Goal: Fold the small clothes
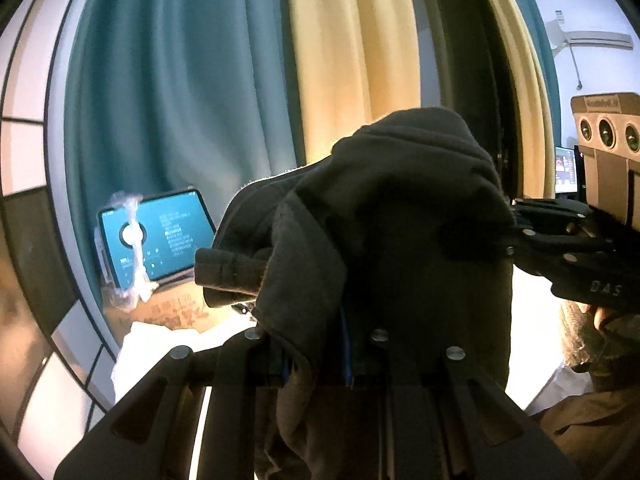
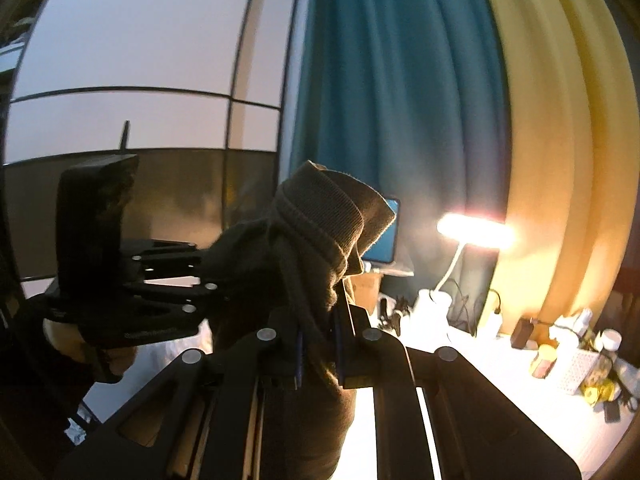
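Observation:
A small dark grey garment (image 1: 392,208) hangs bunched in the air between both grippers. My left gripper (image 1: 316,364) is shut on a fold of it, with cloth draped over and below the fingers. My right gripper (image 2: 318,352) is shut on its ribbed hem (image 2: 320,220), which stands up above the fingers. In the left wrist view the right gripper (image 1: 508,236) grips the garment's right side. In the right wrist view the left gripper (image 2: 212,280) grips its left side. The fingertips are hidden by the cloth.
Teal (image 1: 168,100) and cream (image 1: 352,48) curtains hang behind. A lit tablet (image 1: 156,236) leans on a cardboard box (image 1: 176,312). A white table (image 2: 500,392) holds a lit desk lamp (image 2: 472,232), bottles (image 2: 608,340) and cables at the right.

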`<state>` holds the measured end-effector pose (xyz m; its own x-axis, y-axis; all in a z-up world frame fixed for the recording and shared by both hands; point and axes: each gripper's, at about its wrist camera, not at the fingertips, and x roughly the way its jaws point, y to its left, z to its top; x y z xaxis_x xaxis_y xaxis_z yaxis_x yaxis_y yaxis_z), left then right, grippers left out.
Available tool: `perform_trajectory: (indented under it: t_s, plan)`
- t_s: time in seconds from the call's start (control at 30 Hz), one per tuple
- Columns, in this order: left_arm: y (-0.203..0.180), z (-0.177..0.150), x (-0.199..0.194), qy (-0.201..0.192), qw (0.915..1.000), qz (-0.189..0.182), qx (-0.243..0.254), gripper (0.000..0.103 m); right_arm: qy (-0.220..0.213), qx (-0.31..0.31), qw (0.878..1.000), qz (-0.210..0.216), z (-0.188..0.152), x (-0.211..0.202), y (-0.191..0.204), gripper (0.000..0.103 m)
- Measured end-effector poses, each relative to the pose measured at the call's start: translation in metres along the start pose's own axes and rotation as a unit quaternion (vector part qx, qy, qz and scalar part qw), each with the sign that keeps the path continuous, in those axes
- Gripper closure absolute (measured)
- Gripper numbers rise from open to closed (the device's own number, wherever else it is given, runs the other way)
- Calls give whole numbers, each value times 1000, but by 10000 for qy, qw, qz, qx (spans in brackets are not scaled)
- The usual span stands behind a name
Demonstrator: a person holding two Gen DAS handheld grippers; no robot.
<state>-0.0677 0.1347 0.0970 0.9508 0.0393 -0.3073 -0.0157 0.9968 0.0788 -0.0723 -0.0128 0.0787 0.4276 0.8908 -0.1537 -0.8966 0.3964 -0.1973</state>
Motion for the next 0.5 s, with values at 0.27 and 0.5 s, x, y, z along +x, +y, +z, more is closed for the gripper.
perform_trajectory:
  t_s: [0.27, 0.5]
  plan:
    - [1, -7, 37, 283, 9995, -136, -80, 87, 290, 333, 9988, -207, -15, 28, -36, 91]
    - [8, -13, 72, 568, 9980, -206, -204, 87, 537, 591, 9964, -285, -32, 58, -60, 91]
